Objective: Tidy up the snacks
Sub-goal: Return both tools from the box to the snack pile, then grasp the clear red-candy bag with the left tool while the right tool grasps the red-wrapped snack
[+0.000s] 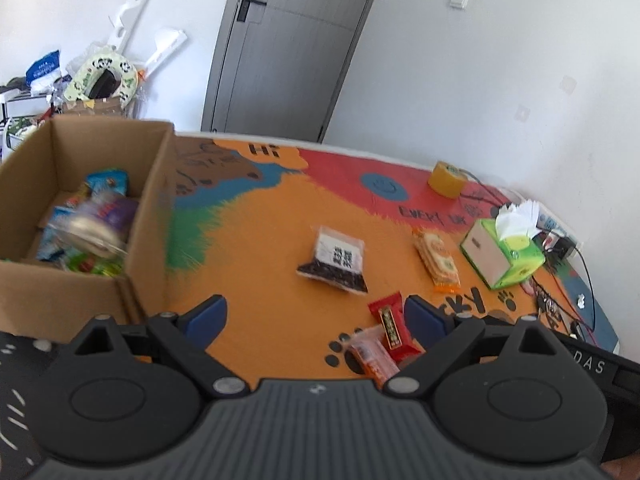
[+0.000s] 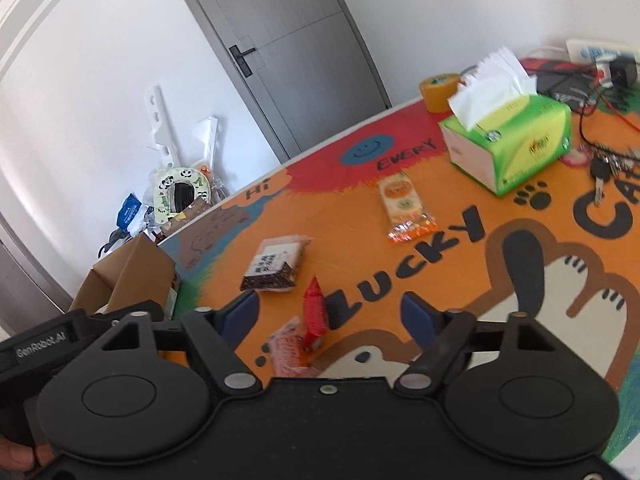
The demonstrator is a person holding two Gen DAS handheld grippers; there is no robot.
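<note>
Box [image 1: 100, 216]: several snacks inside. Surface [image 1: 260, 280]: four packets left — dark [image 1: 334, 260], orange [image 1: 438, 260], red [image 1: 392, 328], pink [image 1: 370, 356]. Left hand-held gripper [image 1: 316, 316], right hand-held gripper [image 2: 332, 316]: jaws apart, empty.

Box: your cardboard box [image 1: 84, 216] stood open at the mat's left edge, already holding several blurred, bright packets.
Dark packet: your clear pack of dark pieces with a white label [image 1: 334, 260] lay flat mid-mat.
Cracker pack: the long orange-ended pack [image 1: 437, 261] lay flat near the far side.
Red bar: you had the red wrapper [image 1: 391, 327] resting partly on the pale orange sachet [image 1: 370, 356], nearest you.
</note>
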